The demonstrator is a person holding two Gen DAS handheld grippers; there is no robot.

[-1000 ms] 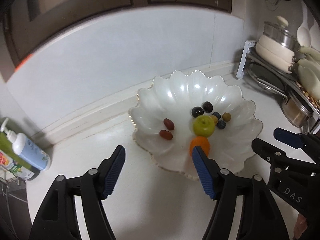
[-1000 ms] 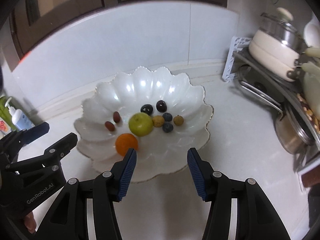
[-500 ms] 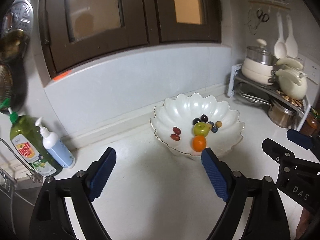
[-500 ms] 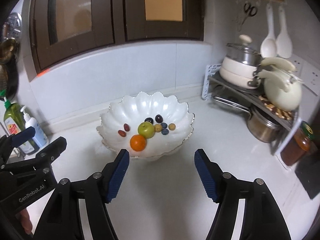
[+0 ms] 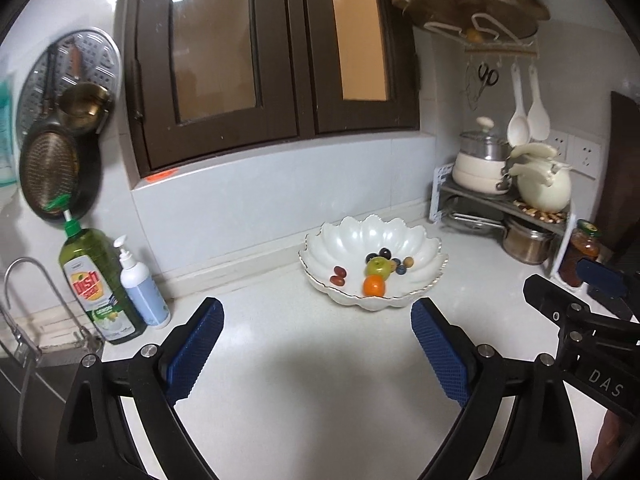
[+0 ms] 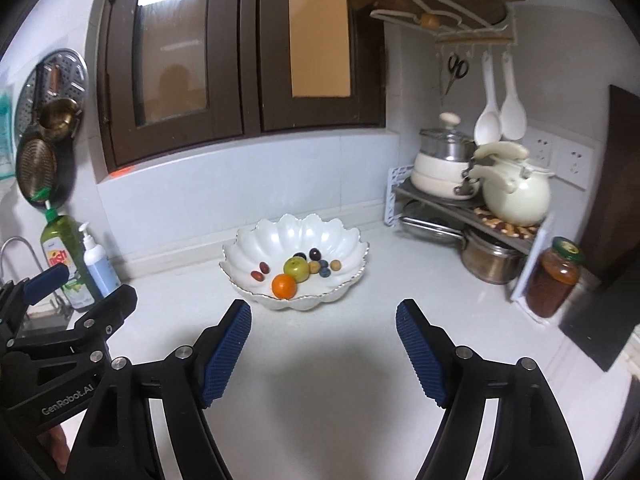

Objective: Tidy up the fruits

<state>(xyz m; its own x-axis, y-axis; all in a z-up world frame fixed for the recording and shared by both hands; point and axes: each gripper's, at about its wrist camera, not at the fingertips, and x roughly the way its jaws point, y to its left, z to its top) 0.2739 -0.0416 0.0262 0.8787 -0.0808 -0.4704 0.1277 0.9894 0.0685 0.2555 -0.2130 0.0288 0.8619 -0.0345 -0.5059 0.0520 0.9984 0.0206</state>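
Note:
A white scalloped bowl (image 5: 424, 250) stands on the white counter, also in the right wrist view (image 6: 272, 240). In it lie an orange (image 5: 374, 285), a green apple (image 5: 378, 267), two red dates (image 5: 338, 275), dark grapes (image 5: 385, 252) and small blue and tan fruits (image 5: 402, 267). My left gripper (image 5: 316, 320) is open and empty, well back from the bowl. My right gripper (image 6: 323, 322) is open and empty, also back from the bowl. Each gripper shows in the other's view, the right (image 5: 580, 292) and the left (image 6: 80, 292).
A green dish soap bottle (image 5: 96, 284) and a white pump bottle (image 5: 142, 292) stand by the sink tap (image 5: 24, 280) at left. A rack with pots and a kettle (image 6: 516, 192) and a jar (image 6: 554, 282) stand at right. Wall cabinets hang above.
Both grippers have pulled back and up from the bowl, which now looks smaller and farther. The fruits have not moved. Both stay open.

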